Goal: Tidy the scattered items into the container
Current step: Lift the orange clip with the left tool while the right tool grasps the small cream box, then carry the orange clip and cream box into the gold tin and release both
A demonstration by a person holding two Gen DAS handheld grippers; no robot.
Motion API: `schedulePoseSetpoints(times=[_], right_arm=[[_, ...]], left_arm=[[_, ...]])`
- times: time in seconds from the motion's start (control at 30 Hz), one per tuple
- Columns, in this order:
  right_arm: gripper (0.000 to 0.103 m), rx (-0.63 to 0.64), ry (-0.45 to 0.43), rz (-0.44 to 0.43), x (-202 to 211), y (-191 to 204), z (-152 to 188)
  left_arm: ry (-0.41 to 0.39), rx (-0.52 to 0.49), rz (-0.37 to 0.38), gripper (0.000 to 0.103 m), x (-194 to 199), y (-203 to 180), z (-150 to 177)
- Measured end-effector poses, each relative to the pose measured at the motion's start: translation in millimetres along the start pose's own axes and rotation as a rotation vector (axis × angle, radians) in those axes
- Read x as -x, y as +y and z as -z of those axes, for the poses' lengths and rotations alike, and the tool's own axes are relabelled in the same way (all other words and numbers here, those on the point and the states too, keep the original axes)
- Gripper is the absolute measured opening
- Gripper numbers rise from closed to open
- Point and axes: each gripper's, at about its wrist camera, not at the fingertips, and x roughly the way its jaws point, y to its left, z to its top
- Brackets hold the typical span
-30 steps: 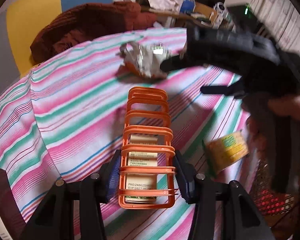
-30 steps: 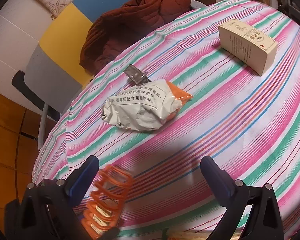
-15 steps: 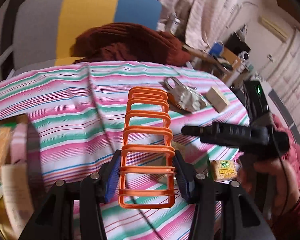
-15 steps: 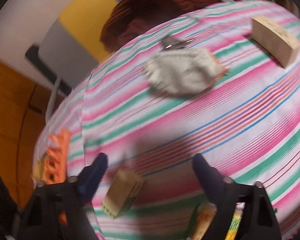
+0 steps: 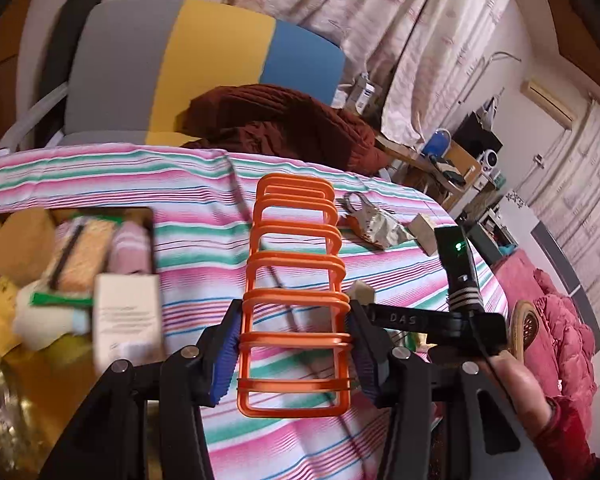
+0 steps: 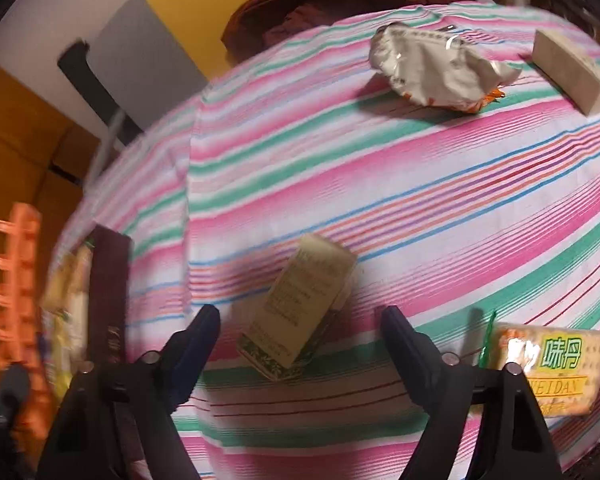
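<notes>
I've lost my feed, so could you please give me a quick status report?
Left gripper shut on orange rack, above table. Right gripper open, over small carton. Container at left, part filled. Nothing in the way.

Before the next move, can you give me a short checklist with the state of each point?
1. Left tongs shut on orange rack: ok.
2. Rack lifted off the cloth: cannot tell.
3. Right tongs open: ok.
4. Small box between the right tongs' fingers: ok.
5. Container in view at left: ok.
6. Room in container for the rack: cannot tell.
</notes>
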Motion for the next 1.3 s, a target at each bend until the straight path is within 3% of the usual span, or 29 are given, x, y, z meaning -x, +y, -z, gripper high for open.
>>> schedulePoseSetpoints(times=[0.2, 0.43, 0.63, 1.07, 1.3], right_arm=[[0.048, 0.089, -0.057, 0.079, 3, 10, 9], [0.036, 0.085, -0.091, 0.027, 17, 8, 20], [0.032, 0.101, -0.109, -0.063, 27, 32, 32], [0.031, 0.287, -0.153, -0.346, 67, 161, 66], [0.031, 0.381, -0.153, -0.362, 58, 214, 78]], left_arm=[[-0.031, 0.021, -0.053, 0.050, 39, 36, 19], [-0.036, 0.124, -0.108, 0.050, 71, 87, 46], [-0.019, 0.223, -0.134, 0.050, 82, 122, 59], [0.034, 0.276, -0.193, 0.050, 76, 149, 80], [0.064, 0.316, -0.219, 0.050, 63, 159, 81]])
